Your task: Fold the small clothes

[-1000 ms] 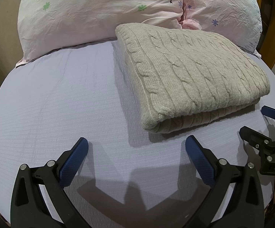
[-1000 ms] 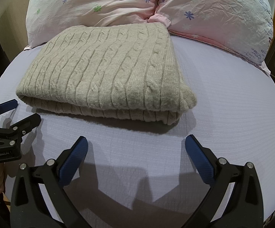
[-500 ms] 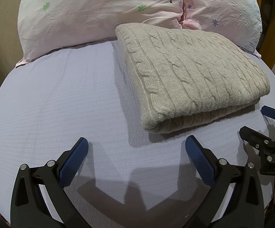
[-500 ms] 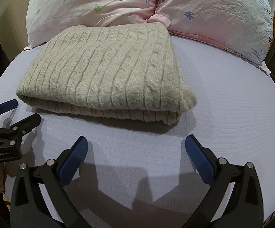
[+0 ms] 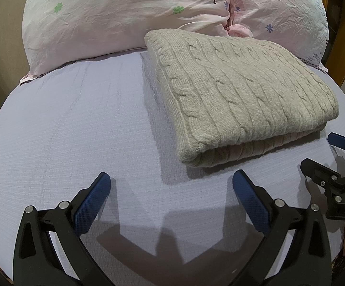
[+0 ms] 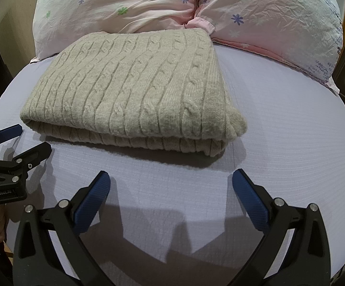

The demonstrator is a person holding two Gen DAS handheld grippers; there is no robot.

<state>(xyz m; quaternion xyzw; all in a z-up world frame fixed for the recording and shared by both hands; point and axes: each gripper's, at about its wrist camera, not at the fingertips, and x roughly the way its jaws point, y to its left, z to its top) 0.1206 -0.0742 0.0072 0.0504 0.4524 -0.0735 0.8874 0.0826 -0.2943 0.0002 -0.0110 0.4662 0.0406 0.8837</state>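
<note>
Across the upper middle of both wrist views, a folded cable-knit sweater is laid on the lavender sheet. Thick, soft, floppy knit is judged; its near doubled edge should be pinched. Left gripper and right gripper are held apart, empty.

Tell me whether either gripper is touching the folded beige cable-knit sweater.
Apart. The right wrist view shows lilac sheet between the right gripper and the folded beige cable-knit sweater; the left gripper likewise.
</note>
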